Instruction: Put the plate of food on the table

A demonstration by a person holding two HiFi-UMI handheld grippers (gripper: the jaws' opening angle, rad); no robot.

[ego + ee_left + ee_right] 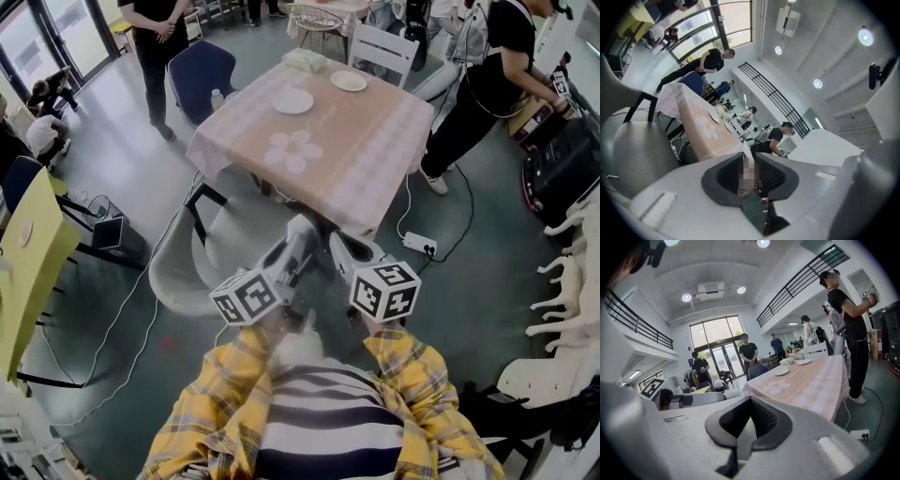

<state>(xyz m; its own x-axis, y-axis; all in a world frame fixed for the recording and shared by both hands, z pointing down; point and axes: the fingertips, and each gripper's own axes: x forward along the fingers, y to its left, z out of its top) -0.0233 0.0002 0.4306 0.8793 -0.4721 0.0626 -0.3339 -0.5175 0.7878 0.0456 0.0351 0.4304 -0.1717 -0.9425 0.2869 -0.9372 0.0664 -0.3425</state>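
Observation:
A table (356, 159) with a pink cloth stands ahead of me. Two white plates (293, 101) (349, 81) lie at its far end, next to a pale bundle (305, 59). I cannot tell whether there is food on them. Both grippers are held close to my chest, pointing at the table's near edge, well short of the plates. My left gripper (302, 230) (748, 157) has its jaws a narrow slit apart with nothing between them. My right gripper (342, 246) (745, 401) has its pads meeting at the tips and holds nothing. Both plates (780, 371) (714, 115) also show in the gripper views.
A grey chair (187, 262) stands at the table's near left corner, a blue chair (202, 75) and a white chair (382, 52) at the far side. People (155, 37) (487, 84) stand around. A power strip (419, 246) and cables lie on the floor.

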